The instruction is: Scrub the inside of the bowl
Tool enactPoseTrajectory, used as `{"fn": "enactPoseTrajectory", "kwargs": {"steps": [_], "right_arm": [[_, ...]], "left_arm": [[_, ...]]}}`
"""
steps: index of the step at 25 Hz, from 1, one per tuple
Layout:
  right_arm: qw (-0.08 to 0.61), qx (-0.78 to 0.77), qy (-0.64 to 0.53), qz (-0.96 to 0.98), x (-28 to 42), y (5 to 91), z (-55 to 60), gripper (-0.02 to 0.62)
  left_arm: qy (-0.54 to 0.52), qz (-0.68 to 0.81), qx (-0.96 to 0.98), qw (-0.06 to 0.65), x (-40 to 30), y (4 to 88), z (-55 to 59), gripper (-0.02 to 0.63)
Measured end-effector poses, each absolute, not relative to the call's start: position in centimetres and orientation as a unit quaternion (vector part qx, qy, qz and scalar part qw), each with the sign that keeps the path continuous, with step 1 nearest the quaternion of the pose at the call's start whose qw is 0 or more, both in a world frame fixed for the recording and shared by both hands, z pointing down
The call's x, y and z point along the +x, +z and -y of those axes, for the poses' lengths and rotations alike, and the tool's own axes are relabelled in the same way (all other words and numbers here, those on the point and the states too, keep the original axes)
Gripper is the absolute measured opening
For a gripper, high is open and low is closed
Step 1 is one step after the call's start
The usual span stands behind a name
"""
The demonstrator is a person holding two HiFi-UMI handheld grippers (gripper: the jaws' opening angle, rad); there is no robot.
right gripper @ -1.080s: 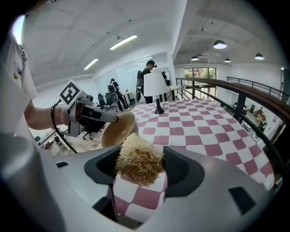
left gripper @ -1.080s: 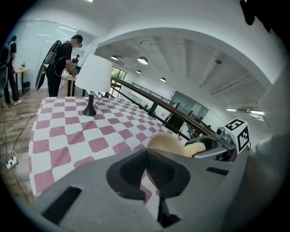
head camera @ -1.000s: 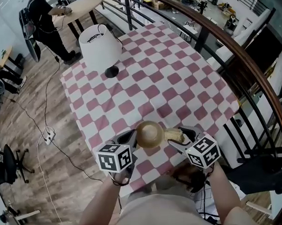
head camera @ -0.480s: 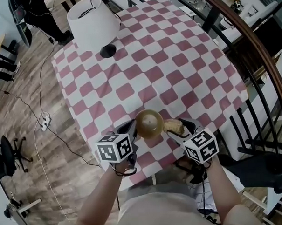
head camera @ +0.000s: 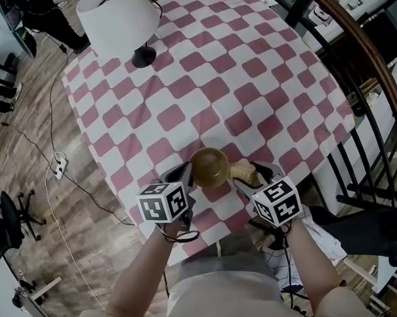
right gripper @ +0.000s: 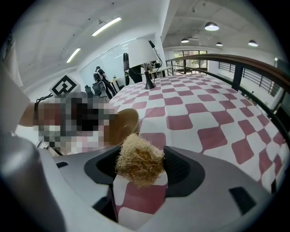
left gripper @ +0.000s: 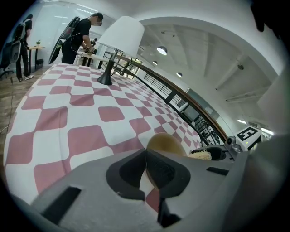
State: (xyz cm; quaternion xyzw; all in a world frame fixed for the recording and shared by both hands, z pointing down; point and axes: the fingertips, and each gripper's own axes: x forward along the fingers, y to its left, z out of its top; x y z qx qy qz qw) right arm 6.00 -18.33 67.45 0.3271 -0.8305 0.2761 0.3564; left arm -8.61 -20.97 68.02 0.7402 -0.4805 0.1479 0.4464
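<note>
A small tan bowl (head camera: pixel 209 167) hangs over the near edge of the checkered table (head camera: pixel 202 89), tipped so its hollow faces up toward the head view. My left gripper (head camera: pixel 186 178) is shut on the bowl's rim (left gripper: pixel 146 156); the bowl (left gripper: pixel 166 146) shows just past the jaws. My right gripper (head camera: pixel 250 177) is shut on a straw-coloured fibre scrubber (head camera: pixel 244 174), right beside the bowl. In the right gripper view the scrubber (right gripper: pixel 139 159) fills the gap between the jaws and the bowl (right gripper: pixel 122 126) stands to its left.
A white-shaded lamp on a black base (head camera: pixel 120 23) stands at the table's far left. A dark curved railing (head camera: pixel 352 56) runs along the right. A cable and power strip (head camera: pixel 59 166) lie on the wooden floor at left. A person (left gripper: pixel 84 38) stands far off.
Both grippers have sunk together with the bowl and scrubber, closer to the table's near edge. The grips are unchanged.
</note>
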Motion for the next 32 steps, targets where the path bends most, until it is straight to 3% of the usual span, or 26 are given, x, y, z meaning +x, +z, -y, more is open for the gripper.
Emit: {"fn": "enactPoseTrajectory", "kwargs": {"steps": [9,12,18,25,32], "right_arm": [[0.395,0.334,0.253,0.817,6.2,69.1,17.9,0.275],[0.385,0.350,0.269,0.810,6.6,69.6,17.9,0.275],[0.363,0.393,0.278,0.798,8.1,69.3,18.8,0.275],[0.312,0.456,0.231,0.801,9.2,64.3,20.9,0.275],[0.270,0.476,0.174,0.819,8.8,56.5,21.8,0.275]], "left_arm": [[0.178,0.482,0.732,0.448,-8.1,70.4,20.0,0.020],[0.183,0.473,0.738,0.445,-8.0,70.5,19.7,0.118],[0.177,0.471,0.745,0.439,-8.2,69.5,19.2,0.156],[0.177,0.495,0.769,0.365,-9.8,65.3,19.1,0.158],[0.140,0.534,0.797,0.245,-10.5,58.5,20.1,0.133]]}}
